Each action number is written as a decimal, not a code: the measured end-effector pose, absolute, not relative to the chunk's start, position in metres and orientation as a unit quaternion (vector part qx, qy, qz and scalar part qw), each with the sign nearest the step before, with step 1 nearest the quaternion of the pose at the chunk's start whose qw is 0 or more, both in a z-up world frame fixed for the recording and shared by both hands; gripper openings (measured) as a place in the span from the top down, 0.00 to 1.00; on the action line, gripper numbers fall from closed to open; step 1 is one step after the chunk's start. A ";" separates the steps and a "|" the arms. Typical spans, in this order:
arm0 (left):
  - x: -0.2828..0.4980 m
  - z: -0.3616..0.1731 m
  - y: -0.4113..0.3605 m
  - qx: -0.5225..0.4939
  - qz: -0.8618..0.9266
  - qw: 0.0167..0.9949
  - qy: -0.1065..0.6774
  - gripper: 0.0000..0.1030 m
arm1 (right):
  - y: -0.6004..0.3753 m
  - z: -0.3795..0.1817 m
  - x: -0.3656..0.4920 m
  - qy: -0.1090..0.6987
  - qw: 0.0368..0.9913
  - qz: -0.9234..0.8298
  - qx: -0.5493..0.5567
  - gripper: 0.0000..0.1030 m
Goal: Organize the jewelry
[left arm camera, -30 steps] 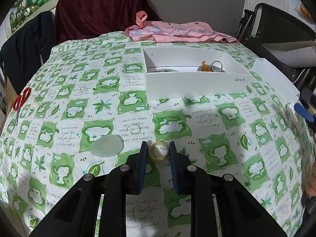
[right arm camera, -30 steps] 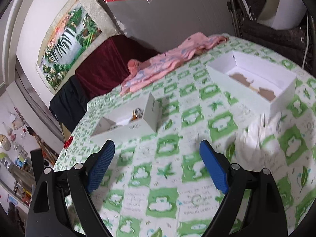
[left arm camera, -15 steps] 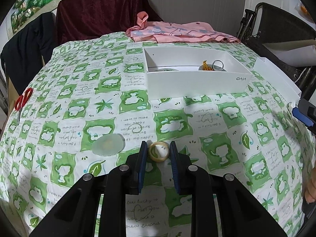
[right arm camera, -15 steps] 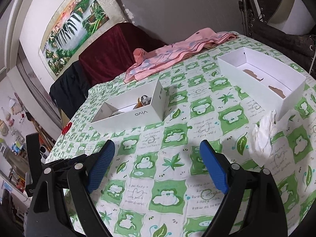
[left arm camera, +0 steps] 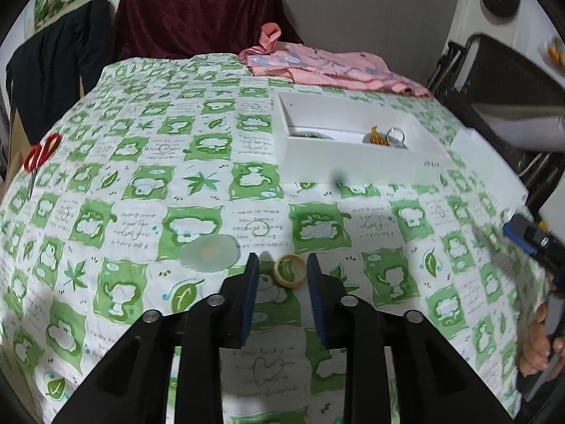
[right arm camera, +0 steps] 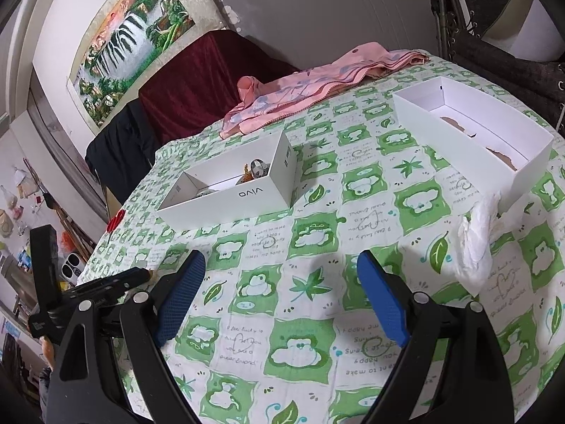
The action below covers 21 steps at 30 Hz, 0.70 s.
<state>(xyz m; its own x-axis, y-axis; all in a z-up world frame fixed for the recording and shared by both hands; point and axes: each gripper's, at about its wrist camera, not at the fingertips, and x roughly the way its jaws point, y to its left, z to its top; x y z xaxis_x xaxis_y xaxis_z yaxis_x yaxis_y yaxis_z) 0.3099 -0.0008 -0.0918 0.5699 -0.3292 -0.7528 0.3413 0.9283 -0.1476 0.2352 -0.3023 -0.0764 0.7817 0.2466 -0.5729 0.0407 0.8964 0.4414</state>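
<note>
Change since a second ago: the left gripper (left arm camera: 282,266) has just been opening; its blue pads, then tight beside the ring, now stand apart with a gap on the left side. The ring (left arm camera: 290,270) lies on the tablecloth (left arm camera: 141,190) between the tips, close to the right pad; contact there cannot be told. The white box has shifted a little in the left view, and the frame is slightly blurred. In the right view the table has swung round, with the boxes sitting lower and nearer the middle.

Left gripper: narrow opening, nothing clamped, the ring loose between the fingertips.

Right gripper (right arm camera: 282,275): jaws wide, nothing between them but tablecloth; it hangs over the near part of the table.

Ring: pale cream band, lying tilted on a green-and-white square, rim toward the camera. Just left of it a flat translucent disc (left arm camera: 210,253), apart from the ring.

White box (left arm camera: 356,162) marked vivo, well beyond the ring, holds a gold-coloured piece (left arm camera: 376,137) and a silvery ring (left arm camera: 395,136) at its right end. Second white box (right arm camera: 473,134) at far right. Crumpled tissue (right arm camera: 475,243) beside it. Red scissors (left arm camera: 41,153) at the left table edge. Pink cloth (left arm camera: 328,67) at the far edge.
</note>
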 end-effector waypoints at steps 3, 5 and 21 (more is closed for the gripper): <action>0.312 -0.086 0.011 -0.019 -0.185 0.889 0.418 0.62 | -0.302 -0.077 0.235 0.327 0.917 0.057 0.220 0.19; 0.314 -0.084 0.019 -0.033 -0.180 0.890 0.418 0.62 | -0.302 -0.077 0.236 0.327 0.917 0.058 0.219 0.19; 0.319 -0.090 0.029 -0.041 -0.152 0.886 0.435 0.48 | -0.296 -0.083 0.242 0.348 0.913 0.057 0.204 0.19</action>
<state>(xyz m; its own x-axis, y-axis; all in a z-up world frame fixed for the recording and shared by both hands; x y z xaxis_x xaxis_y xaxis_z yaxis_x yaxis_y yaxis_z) 0.3192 0.0294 -0.0905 0.5745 -0.3061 -0.7591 0.2342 0.9501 -0.2059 0.2415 -0.2956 -0.0826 0.7514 0.2456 -0.6124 0.0378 0.9105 0.4117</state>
